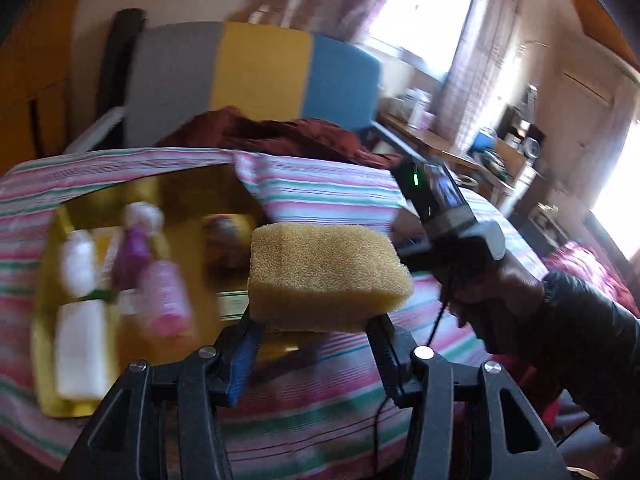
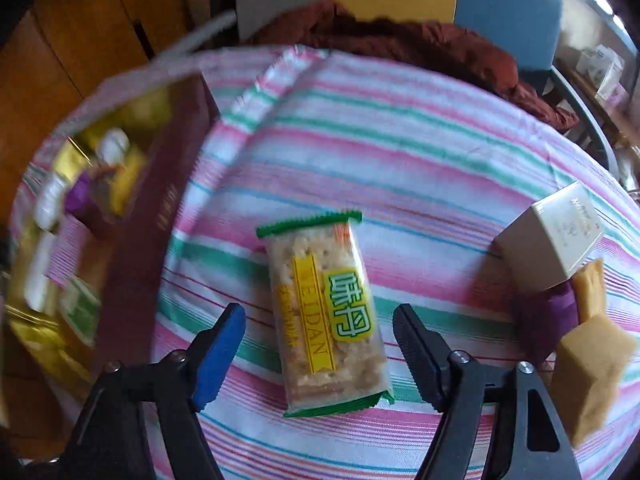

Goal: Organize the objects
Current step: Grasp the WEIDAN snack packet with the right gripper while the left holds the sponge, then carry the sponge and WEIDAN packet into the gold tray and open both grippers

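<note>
— What is the left tongs point(image 1: 316, 320) doing?

— It is gripping the yellow sponge point(image 1: 329, 271), holding it up above the striped cloth point(image 1: 328, 196), just right of the gold-lined box point(image 1: 188, 196) where bottles point(image 1: 80, 312) are lying.

— And the right tongs point(image 2: 320, 344)?

— It is hovering with its jaws spread wide on either side of the cracker packet point(image 2: 325, 312), which is lying flat on the cloth. A white carton point(image 2: 552, 240) is sitting far right.

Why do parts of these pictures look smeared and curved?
Left wrist view: the sponge in the left gripper is sharp, the bottles motion-blurred, the window blown out. Right wrist view: the cracker packet is crisp, the box smeared; the fisheye bends the stripes.
</note>
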Motion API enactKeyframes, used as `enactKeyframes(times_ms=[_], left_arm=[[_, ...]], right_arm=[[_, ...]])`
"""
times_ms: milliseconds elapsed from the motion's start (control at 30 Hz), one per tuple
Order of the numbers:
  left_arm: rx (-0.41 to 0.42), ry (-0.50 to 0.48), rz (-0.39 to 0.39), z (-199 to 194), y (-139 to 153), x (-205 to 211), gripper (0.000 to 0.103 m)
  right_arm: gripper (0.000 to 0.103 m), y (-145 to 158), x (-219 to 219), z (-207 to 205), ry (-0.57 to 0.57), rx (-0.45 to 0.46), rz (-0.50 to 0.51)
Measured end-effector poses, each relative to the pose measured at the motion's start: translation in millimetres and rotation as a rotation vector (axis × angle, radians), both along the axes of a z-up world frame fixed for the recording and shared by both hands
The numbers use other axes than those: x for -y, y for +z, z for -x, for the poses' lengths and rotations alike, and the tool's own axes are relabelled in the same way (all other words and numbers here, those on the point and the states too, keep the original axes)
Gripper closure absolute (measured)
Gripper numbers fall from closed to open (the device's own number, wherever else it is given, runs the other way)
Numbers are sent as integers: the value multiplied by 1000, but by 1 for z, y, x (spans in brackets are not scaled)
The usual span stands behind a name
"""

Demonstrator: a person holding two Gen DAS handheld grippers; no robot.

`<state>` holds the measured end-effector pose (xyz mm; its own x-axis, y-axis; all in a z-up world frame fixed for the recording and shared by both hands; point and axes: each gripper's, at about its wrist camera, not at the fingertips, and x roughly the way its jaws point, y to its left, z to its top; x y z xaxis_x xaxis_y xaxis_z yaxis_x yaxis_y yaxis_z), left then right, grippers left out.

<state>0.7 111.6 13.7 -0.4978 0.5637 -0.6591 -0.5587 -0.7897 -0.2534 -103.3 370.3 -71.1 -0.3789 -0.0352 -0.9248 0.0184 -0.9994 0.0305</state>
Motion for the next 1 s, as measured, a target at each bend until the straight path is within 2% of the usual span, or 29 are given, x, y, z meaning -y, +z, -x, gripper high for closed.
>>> enactKeyframes(times_ms=[67,133,200,267,400,567,767,1000], left_arm=[[-7,52,-7,1,1,21,51],[-6,112,-7,3,-4,45,51],[33,153,-19,9,-10,62,51],[52,178,-18,16,-12,72,51],[29,232,-40,21,-8,87,51],[63,270,-14,25,-21,90,51],[103,284,13,39,-35,89,49],[133,313,44,45,-46,88,42]], right_arm=[[30,-5,0,-5,-4,-23,0],[35,-6,-3,-12,-13,-43,15],[55,-3,-5,-19,-29,-53,24],[55,5,-10,-26,-52,-58,57],[55,15,-20,-34,-77,-73,58],[55,49,-17,-47,-83,-163,139],[55,89,31,-30,23,-237,225],[55,101,106,17,118,-191,337]])
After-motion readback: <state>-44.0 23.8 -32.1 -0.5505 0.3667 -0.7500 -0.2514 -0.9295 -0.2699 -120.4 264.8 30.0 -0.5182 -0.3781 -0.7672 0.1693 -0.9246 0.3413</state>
